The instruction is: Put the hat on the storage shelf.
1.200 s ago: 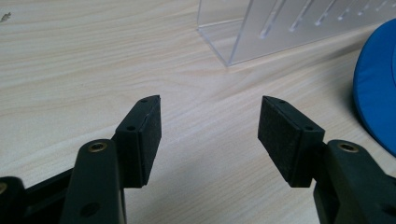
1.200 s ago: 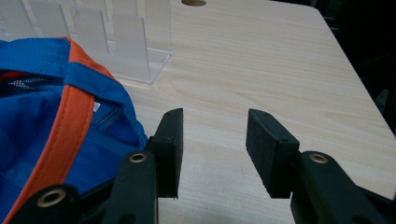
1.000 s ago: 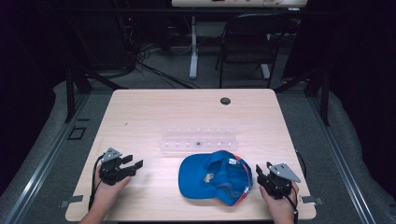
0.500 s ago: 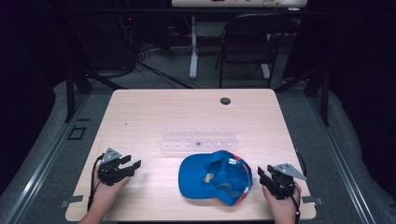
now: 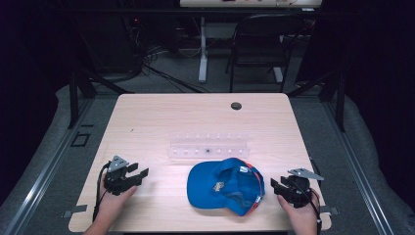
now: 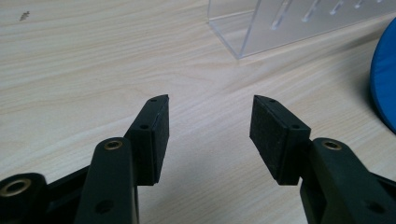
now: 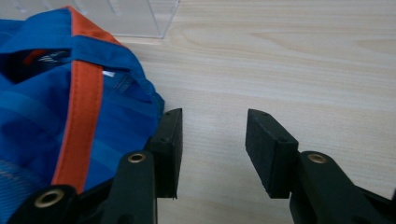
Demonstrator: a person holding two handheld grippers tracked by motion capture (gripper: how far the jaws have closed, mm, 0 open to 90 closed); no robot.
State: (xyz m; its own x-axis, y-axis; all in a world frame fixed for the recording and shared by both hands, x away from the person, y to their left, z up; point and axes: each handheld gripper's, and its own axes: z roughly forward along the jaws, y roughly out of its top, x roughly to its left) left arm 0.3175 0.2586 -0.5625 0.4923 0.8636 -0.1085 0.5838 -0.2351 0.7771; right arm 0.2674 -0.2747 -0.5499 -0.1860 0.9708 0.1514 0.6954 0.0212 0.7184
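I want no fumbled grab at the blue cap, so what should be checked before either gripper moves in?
1. Left gripper empty, jaws apart over bare table: ok.
2. Right gripper empty, nothing between its jaws: ok.
3. Both grippers' jaws have just been closing a little; wide enough for the cap's edge: cannot tell.
4. Blue cap lies inside up between the grippers: ok.
5. Right gripper beside the cap's edge, touching or not: cannot tell.
6. Clear rack lies apart behind the cap: ok.

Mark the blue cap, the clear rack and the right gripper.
blue cap [image 5: 215, 185]: high view, on its crown.
clear rack [image 5: 208, 151]: high view, on its front wall.
right gripper [image 5: 274, 187]: high view, between its fingertips.
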